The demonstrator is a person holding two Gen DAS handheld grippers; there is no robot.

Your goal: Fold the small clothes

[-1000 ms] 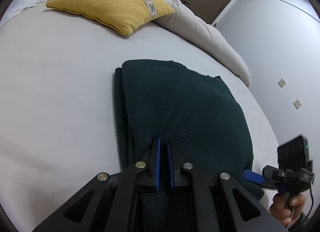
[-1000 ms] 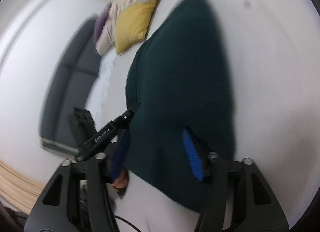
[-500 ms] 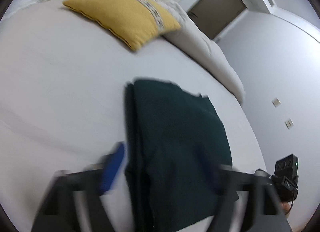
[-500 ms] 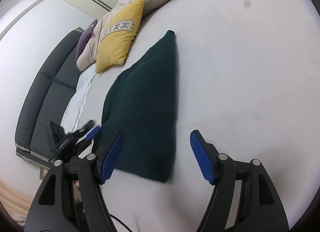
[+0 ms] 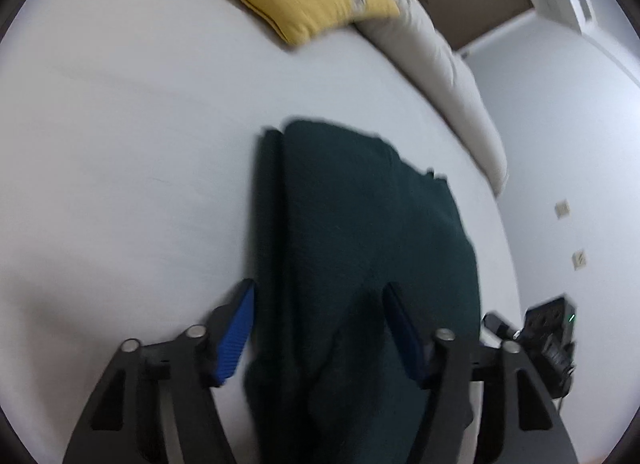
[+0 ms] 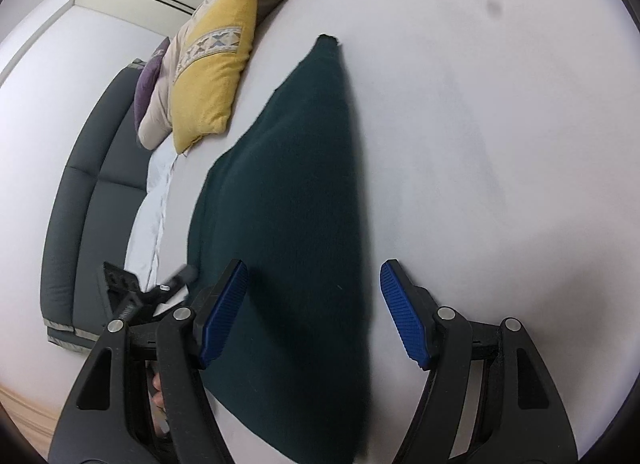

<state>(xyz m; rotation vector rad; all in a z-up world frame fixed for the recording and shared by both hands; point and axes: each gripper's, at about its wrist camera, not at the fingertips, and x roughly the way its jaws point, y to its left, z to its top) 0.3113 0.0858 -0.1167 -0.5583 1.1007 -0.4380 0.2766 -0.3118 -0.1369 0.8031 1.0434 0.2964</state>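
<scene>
Garment [image 5: 360, 248] (dark green, folded) lies flat; no writing legible.

Even, soft indoor light — no glare. Left wrist view motion-blurred throughout; right wrist view sharper. Fisheye bending and dark vignette at edges around the white bed sheet [image 5: 120, 151].

Both wrist views downward, close (garment [image 5: 360, 248] shared)

One dark green folded garment [image 5: 372, 248] is lying on the bed [image 5: 120, 143]. Beyond the garment, one yellow cushion [image 6: 212, 75] is leaning, with one purple cushion [image 6: 149, 81] showing behind it. Two grippers are hovering at the garment's near end, left gripper [image 5: 320, 328] and right gripper [image 6: 314, 312].
</scene>
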